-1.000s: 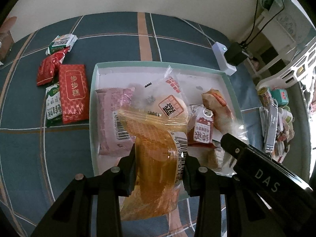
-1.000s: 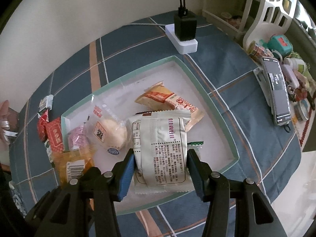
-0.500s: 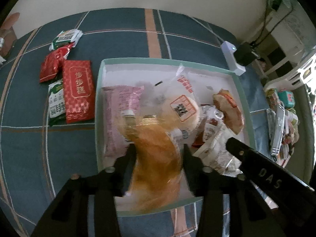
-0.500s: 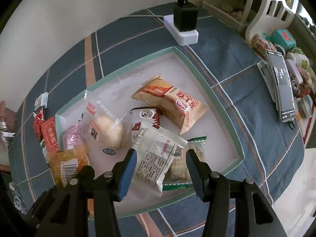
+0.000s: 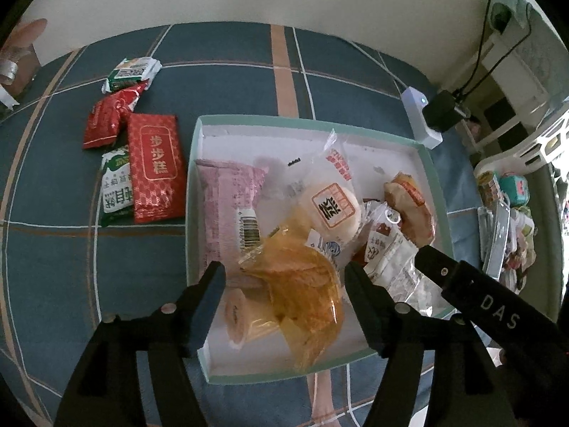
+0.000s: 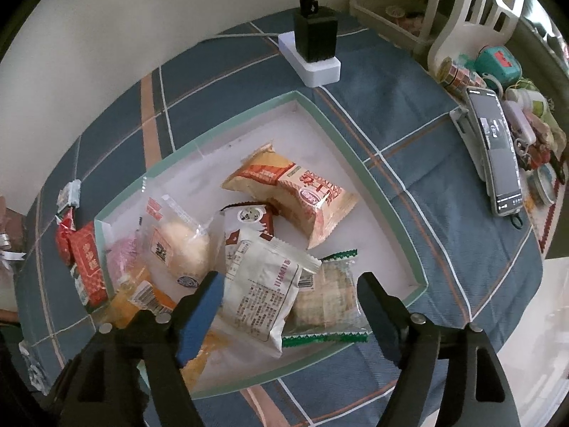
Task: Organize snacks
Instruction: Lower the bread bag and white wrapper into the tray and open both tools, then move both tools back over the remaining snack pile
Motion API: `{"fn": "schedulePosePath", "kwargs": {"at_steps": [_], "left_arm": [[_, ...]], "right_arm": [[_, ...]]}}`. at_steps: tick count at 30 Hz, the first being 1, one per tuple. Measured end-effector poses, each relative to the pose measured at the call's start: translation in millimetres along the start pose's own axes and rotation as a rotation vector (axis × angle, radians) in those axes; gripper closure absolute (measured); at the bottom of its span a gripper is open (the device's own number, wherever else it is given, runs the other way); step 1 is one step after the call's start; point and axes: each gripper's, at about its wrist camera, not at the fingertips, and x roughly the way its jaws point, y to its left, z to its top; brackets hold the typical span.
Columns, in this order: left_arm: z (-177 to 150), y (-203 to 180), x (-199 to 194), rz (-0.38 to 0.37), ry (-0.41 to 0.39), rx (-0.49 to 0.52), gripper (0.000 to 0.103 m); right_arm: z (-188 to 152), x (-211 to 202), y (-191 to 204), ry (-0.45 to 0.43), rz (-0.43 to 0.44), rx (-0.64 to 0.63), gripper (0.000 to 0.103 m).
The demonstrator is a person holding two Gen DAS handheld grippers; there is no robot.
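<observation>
Blue plaid cloth (image 5: 231, 82) covers the table under a shallow green-rimmed tray (image 5: 306, 124) of snacks. At the tray's six o'clock edge lies an orange-wrapped cake (image 5: 302, 295) between the left gripper (image 5: 284, 284) jaws, which have just been opening and stand clear of it. Toward three o'clock, the right gripper (image 6: 290, 293) has likewise just spread its jaws around a white packet (image 6: 265, 291), untouched. Red packets (image 5: 156, 170) lie outside at nine o'clock.
</observation>
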Motion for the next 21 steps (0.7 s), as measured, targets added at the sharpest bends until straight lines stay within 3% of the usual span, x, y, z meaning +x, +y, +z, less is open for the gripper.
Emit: {"fn": "schedulePosePath", "kwargs": {"at_steps": [9,14,21], "left_arm": [[6.9,15.3,-22.8,-0.011,-0.054,-0.059,0.032],[12.0,42.5,-34.2,0.042,-0.105,-0.174,0.032],[16.2,79.6,-43.4,0.128,-0.144,-0.274,0.022]], "right_arm": [[2.4,-17.2,-0.8,-0.043,0.004,-0.007,0.021],[0.5,-15.5,4.4,-0.035,0.0,-0.026,0.021],[-6.9,-15.2,23.1,-0.035,-0.002,-0.078,0.021]]}}
